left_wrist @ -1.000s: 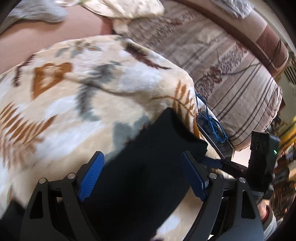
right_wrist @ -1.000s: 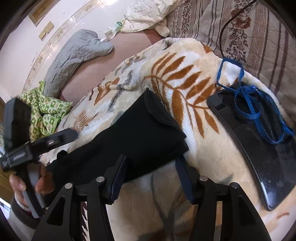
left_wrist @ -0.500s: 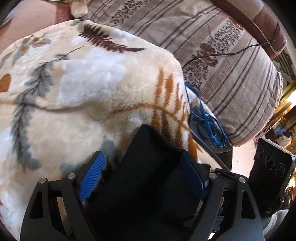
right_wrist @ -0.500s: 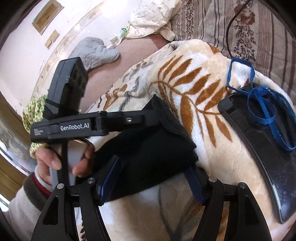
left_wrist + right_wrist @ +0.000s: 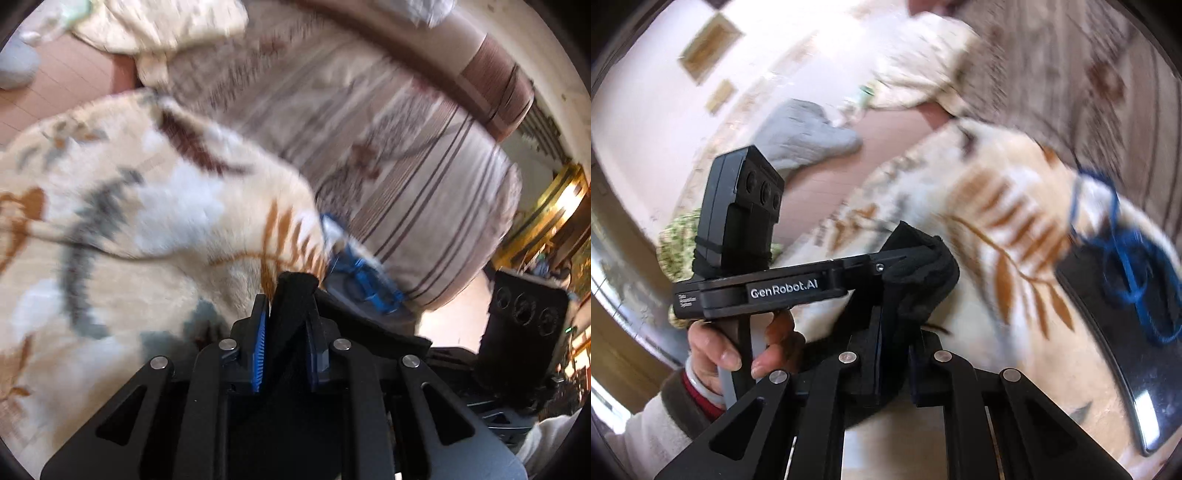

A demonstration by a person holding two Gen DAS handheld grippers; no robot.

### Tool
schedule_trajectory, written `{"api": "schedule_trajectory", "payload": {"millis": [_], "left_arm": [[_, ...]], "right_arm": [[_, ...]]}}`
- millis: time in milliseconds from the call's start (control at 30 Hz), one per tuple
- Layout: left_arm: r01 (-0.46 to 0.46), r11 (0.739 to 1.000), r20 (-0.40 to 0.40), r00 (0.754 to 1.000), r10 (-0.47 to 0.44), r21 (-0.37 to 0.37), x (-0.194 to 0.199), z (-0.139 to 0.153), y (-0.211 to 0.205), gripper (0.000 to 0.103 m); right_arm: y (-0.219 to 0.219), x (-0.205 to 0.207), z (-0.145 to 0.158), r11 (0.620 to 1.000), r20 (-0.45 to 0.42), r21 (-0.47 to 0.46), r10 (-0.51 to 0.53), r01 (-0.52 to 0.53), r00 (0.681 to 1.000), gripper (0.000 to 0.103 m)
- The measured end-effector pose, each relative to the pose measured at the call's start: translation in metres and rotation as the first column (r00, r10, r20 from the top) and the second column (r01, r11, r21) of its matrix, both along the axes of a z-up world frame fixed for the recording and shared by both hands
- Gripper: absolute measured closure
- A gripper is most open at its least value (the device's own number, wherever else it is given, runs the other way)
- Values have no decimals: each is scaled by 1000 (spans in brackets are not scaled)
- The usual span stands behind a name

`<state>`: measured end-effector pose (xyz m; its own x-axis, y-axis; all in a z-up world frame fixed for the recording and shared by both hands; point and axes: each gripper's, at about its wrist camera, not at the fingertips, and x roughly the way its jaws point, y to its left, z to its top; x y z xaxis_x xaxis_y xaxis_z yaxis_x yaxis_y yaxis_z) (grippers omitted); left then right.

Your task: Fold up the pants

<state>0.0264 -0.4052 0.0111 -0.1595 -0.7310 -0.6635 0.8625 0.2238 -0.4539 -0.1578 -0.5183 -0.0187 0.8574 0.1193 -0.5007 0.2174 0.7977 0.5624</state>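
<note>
pants (image 5: 293, 306) black | blanket (image 5: 155, 221) cream, rust fern-leaf print | cord (image 5: 1126, 251) blue

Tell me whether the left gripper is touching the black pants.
Touching. In the left wrist view the left gripper has its blue pads closed on a bunched fold of the black pants, with no gap between pad and cloth.

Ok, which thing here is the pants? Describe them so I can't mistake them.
Start from the cream fleece blanket with orange fern leaves. At its near edge both grippers, left gripper and right gripper, are shut on one bunched bundle: the pants. They are plain black, unlike the glossy black tray carrying a blue cord.
</note>
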Motion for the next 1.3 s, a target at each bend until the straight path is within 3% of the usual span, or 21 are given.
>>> {"api": "schedule_trajectory", "payload": {"millis": [200,300,400,467,567,633,667,700,733,767,833,867,1000,1100,1200,1300], "left_arm": [[-119,991,65,990,123,-62,10,48,72,87],[-214,974,55,974,218,-69,20,53,123,85],[-313,949,35,949,315,-36,31,39,172,84],[-366,930,3,930,366,-9,36,26,198,78],[-454,890,-37,889,456,41,39,1,238,69],[-504,861,-73,858,508,70,40,-14,261,68],[-522,849,-83,846,527,79,40,-19,269,62],[-545,834,-98,828,552,84,39,-24,279,52],[-557,827,-107,820,562,81,37,-26,286,48],[-564,822,-117,814,570,80,35,-28,292,45],[-567,819,-113,811,574,88,29,-29,297,43],[-569,817,-99,812,576,91,25,-29,297,39],[-560,823,-74,821,567,97,11,-28,287,29],[-541,832,-48,834,550,124,2,-33,273,29],[-543,826,4,836,549,152,-5,-37,261,29],[-562,809,25,824,566,172,-10,-42,256,29]], "right_arm": [[55,12,45,987,66,-101,131,-124,989,94],[90,23,54,967,67,-140,222,-211,973,94],[130,38,50,938,38,-164,317,-307,948,94],[156,47,42,914,3,-183,368,-362,930,94],[195,61,17,871,-62,-182,454,-457,889,94],[213,70,-4,850,-124,-170,484,-499,866,93],[220,74,-16,838,-161,-155,502,-524,850,92],[227,81,-27,822,-206,-135,523,-554,827,87],[230,81,-33,814,-229,-126,533,-567,815,83],[231,78,-32,815,-223,-122,534,-567,815,81],[223,70,-20,810,-163,-62,568,-583,807,57],[216,65,-13,807,-127,-40,581,-590,804,53],[178,47,8,869,-101,-112,473,-482,876,52],[148,48,-2,917,-136,-84,378,-391,916,53],[135,50,-11,929,-159,-84,346,-362,925,62],[135,53,-13,926,-167,-111,340,-360,926,63]]}}
